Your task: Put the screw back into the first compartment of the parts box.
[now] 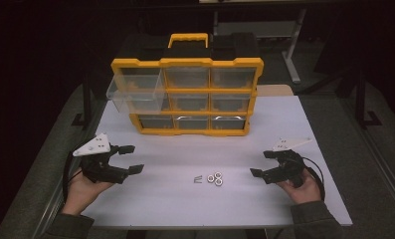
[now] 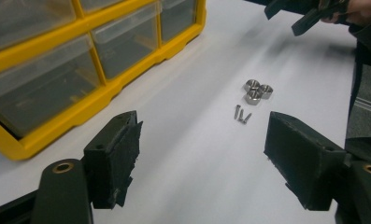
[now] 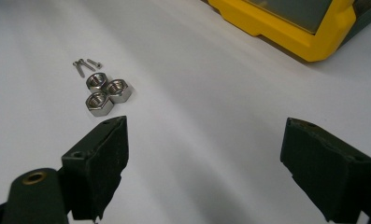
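Note:
Three steel hex nuts point(image 1: 215, 179) point(image 2: 258, 90) point(image 3: 105, 94) lie bunched together on the white table point(image 1: 175, 199), with a few small screws point(image 1: 198, 179) point(image 2: 241, 114) point(image 3: 86, 65) just beside them. My left gripper point(image 1: 131, 159) point(image 2: 202, 158) rests low at the table's left, open and empty, its jaws pointing toward the nuts. At the right, my right gripper point(image 1: 262, 163) point(image 3: 204, 163) is open and empty too, aimed inward at the same cluster. A yellow drawer organizer point(image 1: 187, 94) point(image 2: 80, 70) point(image 3: 290, 23) stands behind, its top-left clear drawer point(image 1: 135, 94) pulled out.
The organizer has a yellow handle point(image 1: 188, 39) and several clear drawers. Dark floor and table legs surround the white table. In the left gripper view, the right hand and its gripper point(image 2: 309, 11) appear at the top right.

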`<action>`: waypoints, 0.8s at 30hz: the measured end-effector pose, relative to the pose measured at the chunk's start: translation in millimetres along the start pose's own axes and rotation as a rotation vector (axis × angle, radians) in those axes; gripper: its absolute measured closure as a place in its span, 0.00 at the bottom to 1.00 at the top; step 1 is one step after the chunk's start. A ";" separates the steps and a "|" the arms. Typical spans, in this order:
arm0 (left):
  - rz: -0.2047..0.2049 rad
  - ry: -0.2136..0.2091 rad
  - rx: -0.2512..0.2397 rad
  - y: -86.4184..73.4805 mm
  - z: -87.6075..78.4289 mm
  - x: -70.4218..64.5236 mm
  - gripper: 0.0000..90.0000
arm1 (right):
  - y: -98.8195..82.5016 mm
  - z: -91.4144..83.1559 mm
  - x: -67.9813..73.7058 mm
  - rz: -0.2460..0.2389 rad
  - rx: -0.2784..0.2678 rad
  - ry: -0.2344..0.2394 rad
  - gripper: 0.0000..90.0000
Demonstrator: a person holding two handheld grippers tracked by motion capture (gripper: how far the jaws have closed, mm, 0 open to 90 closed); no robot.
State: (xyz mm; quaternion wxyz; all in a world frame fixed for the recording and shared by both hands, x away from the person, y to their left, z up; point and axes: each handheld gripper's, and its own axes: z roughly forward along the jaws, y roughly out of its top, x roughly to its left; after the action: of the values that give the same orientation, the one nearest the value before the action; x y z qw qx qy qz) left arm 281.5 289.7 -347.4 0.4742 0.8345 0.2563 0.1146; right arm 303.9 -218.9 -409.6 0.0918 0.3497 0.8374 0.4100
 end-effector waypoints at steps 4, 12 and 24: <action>0.001 0.019 0.009 -7.1 6.1 -2.8 0.28 | 4.4 1.8 3.3 -0.017 0.005 0.012 0.16; -0.012 0.037 0.009 -23.6 13.8 -3.4 0.28 | 23.9 9.5 22.2 -0.068 0.011 0.080 0.26; -0.015 0.040 0.024 -31.7 22.4 -5.7 0.26 | 62.1 45.6 37.1 -0.155 0.085 0.196 0.45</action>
State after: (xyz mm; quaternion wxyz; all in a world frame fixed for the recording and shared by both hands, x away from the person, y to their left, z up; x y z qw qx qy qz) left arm 276.3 283.6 -385.8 0.4598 0.8357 0.2732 0.1249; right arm 328.3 -139.9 -387.6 0.0258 0.2458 0.8834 0.3982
